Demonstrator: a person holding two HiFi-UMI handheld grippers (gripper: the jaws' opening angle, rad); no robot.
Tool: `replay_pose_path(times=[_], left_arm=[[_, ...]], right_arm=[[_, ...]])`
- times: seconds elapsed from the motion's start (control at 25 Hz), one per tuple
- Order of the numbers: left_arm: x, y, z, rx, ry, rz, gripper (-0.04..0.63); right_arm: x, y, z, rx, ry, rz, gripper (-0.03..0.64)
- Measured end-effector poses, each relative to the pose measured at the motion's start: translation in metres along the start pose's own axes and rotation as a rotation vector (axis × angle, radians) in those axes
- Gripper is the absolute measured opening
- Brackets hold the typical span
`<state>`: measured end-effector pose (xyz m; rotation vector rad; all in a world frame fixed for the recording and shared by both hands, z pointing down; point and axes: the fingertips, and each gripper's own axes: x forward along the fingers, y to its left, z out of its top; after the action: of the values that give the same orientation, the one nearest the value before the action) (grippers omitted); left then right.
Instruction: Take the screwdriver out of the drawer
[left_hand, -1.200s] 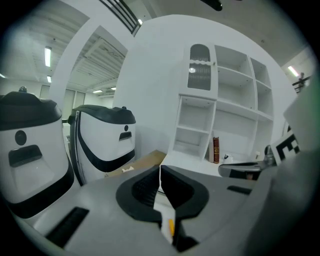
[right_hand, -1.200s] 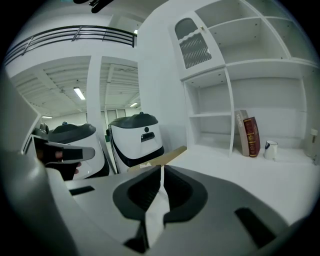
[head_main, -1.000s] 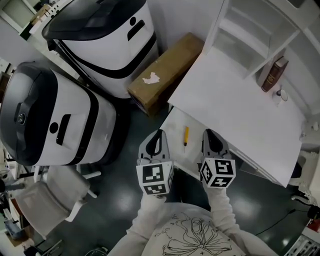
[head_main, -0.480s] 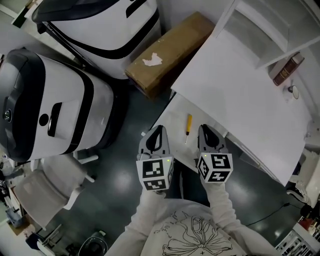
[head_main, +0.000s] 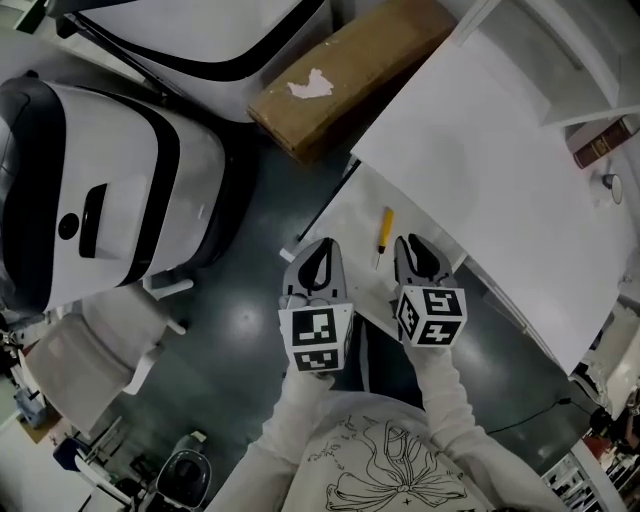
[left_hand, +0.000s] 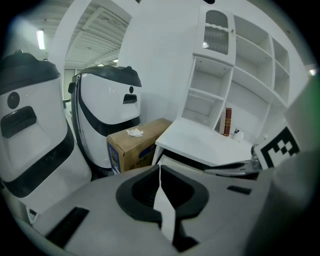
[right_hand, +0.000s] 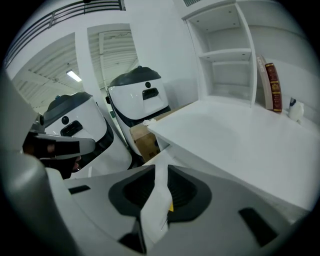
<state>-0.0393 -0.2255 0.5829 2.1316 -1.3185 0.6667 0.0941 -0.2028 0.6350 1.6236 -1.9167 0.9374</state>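
Note:
A screwdriver (head_main: 384, 228) with a yellow handle lies in the open white drawer (head_main: 345, 225) under the desk. My left gripper (head_main: 322, 247) hovers at the drawer's near left edge, its jaws shut and empty (left_hand: 160, 167). To the screwdriver's right is my right gripper (head_main: 410, 243), above the drawer's near edge. Its jaws are opening, with a narrow gap and nothing gripped (right_hand: 161, 172). A bit of the yellow handle (right_hand: 171, 204) shows through that gap, lower down in the drawer.
The white desk top (head_main: 480, 150) overhangs the drawer, with shelves and a red book (head_main: 600, 143) at the far right. A cardboard box (head_main: 340, 70) and two big white and black machines (head_main: 110, 190) stand left. A white chair (head_main: 90, 360) is at the lower left.
Both grippers have sunk and tipped down toward the open drawer. The screwdriver lies where it was.

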Motion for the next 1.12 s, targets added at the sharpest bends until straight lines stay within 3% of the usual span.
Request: replay_pose_path(times=[1.12], left_arm=[[0.047, 0.014, -0.038, -0.042, 0.094, 0.032, 0.011]], right_arm=[[0.133, -0.033, -0.13, -0.005, 0.356, -0.041, 0.115]])
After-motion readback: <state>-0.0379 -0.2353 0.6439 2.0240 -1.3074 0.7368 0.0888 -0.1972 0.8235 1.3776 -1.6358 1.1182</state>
